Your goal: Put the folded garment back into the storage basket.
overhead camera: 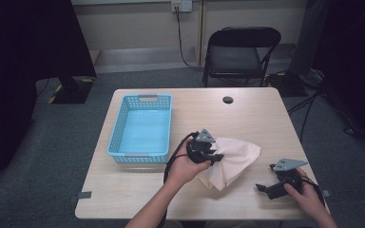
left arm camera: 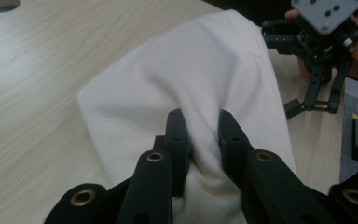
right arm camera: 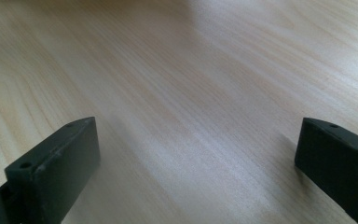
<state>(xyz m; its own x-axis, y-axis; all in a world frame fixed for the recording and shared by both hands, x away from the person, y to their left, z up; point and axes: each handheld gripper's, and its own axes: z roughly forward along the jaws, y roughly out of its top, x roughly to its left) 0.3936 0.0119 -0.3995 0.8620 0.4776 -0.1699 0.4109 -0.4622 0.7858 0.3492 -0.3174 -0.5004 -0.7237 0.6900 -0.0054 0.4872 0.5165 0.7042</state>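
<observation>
A: Item one, cream cloth?
B: On the counter, toward its near right part, bunched and peaked where the left hand-held gripper pinches a fold tight between its jaws, likely to lift it.

A: Item two, right hand-held gripper?
B: Near the counter's near right corner, jaws wide, nothing between them; seemingly waiting to take a second fold.

A: Item three, blue basket?
B: By the counter's left edge, empty, just beside the cloth; probably its destination.
</observation>
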